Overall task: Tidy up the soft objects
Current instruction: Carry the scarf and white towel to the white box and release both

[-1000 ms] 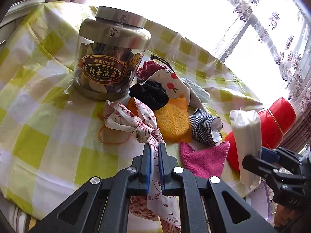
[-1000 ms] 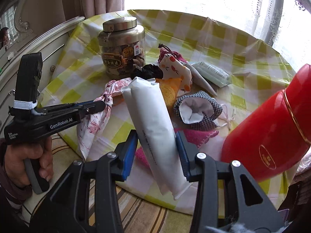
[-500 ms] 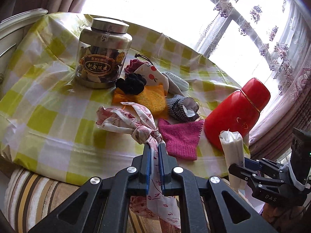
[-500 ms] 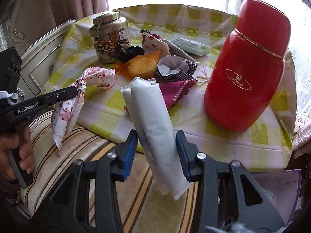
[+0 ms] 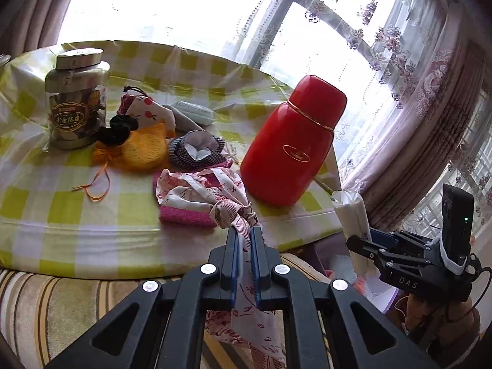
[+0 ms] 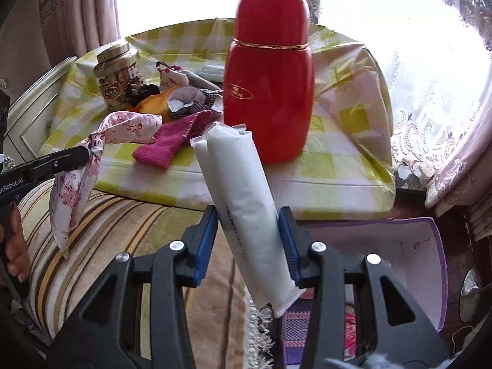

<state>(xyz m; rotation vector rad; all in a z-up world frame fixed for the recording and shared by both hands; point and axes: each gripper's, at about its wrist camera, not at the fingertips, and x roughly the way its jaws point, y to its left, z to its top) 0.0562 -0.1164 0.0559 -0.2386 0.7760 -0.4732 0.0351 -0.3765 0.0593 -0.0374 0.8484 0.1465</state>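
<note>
My left gripper (image 5: 243, 234) is shut on a knotted pink-and-white floral scarf (image 5: 203, 190), holding it off the table's front edge; the scarf also shows in the right wrist view (image 6: 129, 126). My right gripper (image 6: 247, 215) is shut on a white soft pack (image 6: 243, 196) and holds it in the air, above a striped seat and beside an open purple box (image 6: 396, 240). The pack also shows in the left wrist view (image 5: 353, 215). A pink knitted cloth (image 5: 184, 215), an orange pouch (image 5: 144, 150), a checked pouch (image 5: 196, 150) and a black scrunchie (image 5: 118, 129) lie on the table.
A tall red flask (image 5: 292, 147) stands near the table's front right edge on the yellow checked tablecloth (image 5: 61, 203). A lidded jar (image 5: 77, 104) stands at the back left. A striped cushion (image 6: 117, 224) lies below the table edge. Curtains and window are behind.
Both grippers have drawn back from the table and swung right, carrying the scarf and the white pack with them. The purple box has come into the right wrist view.
</note>
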